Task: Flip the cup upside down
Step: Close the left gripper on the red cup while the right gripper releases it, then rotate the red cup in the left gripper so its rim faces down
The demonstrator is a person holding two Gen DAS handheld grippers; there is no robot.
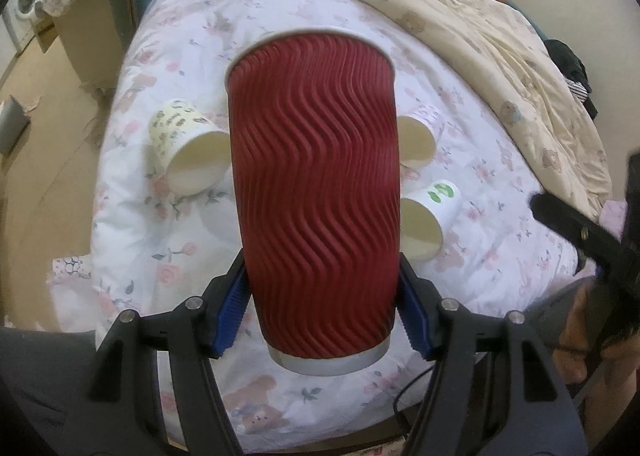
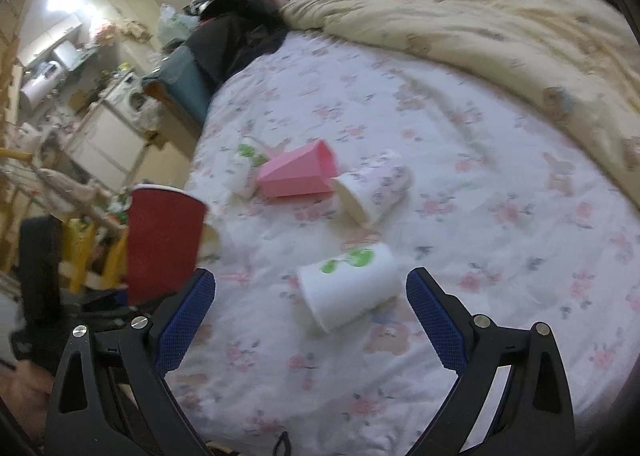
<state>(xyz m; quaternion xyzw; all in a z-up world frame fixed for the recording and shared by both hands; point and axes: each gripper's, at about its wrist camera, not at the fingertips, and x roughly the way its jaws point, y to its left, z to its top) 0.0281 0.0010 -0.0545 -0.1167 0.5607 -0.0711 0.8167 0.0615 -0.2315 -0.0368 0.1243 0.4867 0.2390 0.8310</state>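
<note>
My left gripper [image 1: 322, 308] is shut on a red ribbed paper cup [image 1: 316, 191], held upright above the bed, white rim up and grey base down. The same red cup [image 2: 162, 240] shows at the left of the right wrist view. My right gripper [image 2: 310, 312] is open and empty, low over the floral sheet [image 2: 480, 256]. A white cup with green print [image 2: 348, 292] lies on its side between its blue fingers [image 2: 188, 320].
Several more cups lie on their sides on the sheet: a yellow patterned one [image 1: 188, 147], a floral white one [image 2: 372, 187], a pink one [image 2: 298, 173] and another green-print one [image 2: 244, 165]. A cream duvet [image 2: 500, 35] is bunched along the far side. The bed edge and cluttered room are at left.
</note>
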